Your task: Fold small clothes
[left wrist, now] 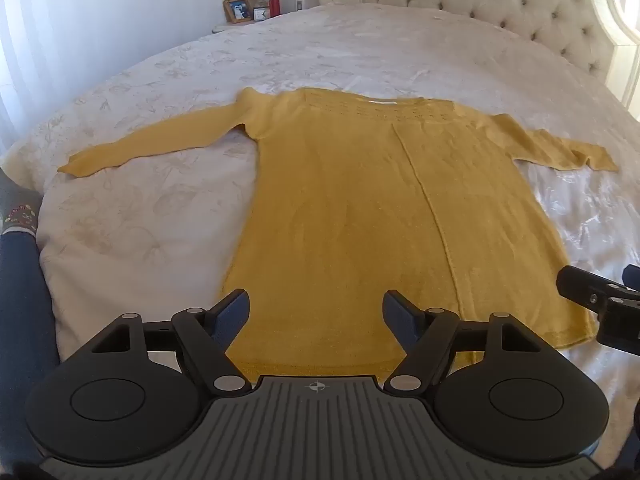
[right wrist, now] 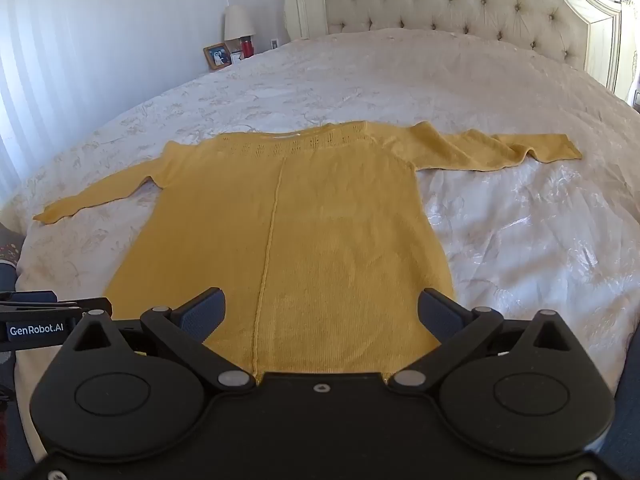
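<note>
A mustard-yellow knit sweater lies flat on the bed, both sleeves spread out, neckline toward the headboard, hem nearest me. It also shows in the right wrist view. My left gripper is open and empty, hovering over the hem's left part. My right gripper is open and empty over the hem's right part. The right gripper's side shows at the right edge of the left wrist view. The left gripper's side shows at the left edge of the right wrist view.
The bed has a pale floral cover and a tufted headboard. A nightstand with a lamp, a photo frame and a red candle stands at the far left. A dark garment lies at the bed's left edge.
</note>
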`<state>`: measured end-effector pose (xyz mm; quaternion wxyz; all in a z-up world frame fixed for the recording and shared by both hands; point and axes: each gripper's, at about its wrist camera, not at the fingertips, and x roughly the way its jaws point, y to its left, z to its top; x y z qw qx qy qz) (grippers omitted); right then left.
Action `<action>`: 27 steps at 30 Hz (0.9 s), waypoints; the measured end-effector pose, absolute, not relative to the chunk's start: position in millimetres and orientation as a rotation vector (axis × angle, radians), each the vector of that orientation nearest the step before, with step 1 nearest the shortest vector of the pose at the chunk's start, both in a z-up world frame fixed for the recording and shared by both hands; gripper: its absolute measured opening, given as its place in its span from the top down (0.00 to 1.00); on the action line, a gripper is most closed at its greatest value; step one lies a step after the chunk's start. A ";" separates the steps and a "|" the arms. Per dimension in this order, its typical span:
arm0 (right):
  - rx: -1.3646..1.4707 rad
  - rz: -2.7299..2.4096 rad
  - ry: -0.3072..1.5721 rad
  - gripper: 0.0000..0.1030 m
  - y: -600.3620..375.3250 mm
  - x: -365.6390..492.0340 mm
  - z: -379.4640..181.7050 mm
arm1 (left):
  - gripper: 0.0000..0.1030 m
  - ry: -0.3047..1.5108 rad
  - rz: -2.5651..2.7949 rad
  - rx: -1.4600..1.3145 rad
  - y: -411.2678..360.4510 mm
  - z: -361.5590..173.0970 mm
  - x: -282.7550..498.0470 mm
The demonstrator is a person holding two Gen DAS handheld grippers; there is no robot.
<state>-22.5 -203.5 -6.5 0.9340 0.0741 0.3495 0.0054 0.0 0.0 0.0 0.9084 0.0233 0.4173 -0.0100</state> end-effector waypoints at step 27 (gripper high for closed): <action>0.136 -0.004 0.760 0.01 -202.0 -13.5 -15.6 | 0.30 0.869 -0.008 0.063 3.8 -8.3 1.0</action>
